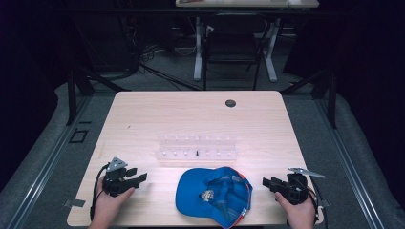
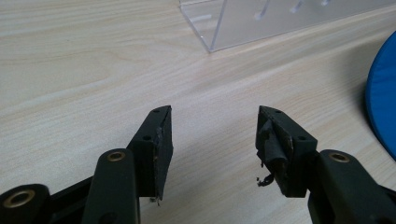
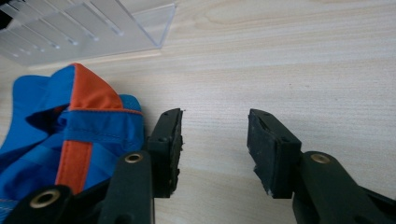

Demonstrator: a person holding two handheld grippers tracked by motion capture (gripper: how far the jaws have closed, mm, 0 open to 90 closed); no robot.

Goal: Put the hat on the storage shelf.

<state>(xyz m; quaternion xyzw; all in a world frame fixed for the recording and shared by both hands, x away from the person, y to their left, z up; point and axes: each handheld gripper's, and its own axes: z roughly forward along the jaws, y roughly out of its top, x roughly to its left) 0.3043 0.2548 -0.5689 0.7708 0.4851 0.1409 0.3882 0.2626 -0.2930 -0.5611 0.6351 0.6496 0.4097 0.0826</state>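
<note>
The blue cap (image 1: pixel 213 195) lies upside down on the counter (image 1: pixel 143 114) between both tongs, left tongs (image 1: pixel 139 179) and right tongs (image 1: pixel 265 182) gaping empty beside it, seemingly poised to grab it, clear rack (image 1: pixel 197 147) beyond.

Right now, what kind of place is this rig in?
Probably a lab or recording workspace, not a home: a light wooden table ringed by dark curtains, cables on the floor, and an office chair at a second desk behind.
</note>
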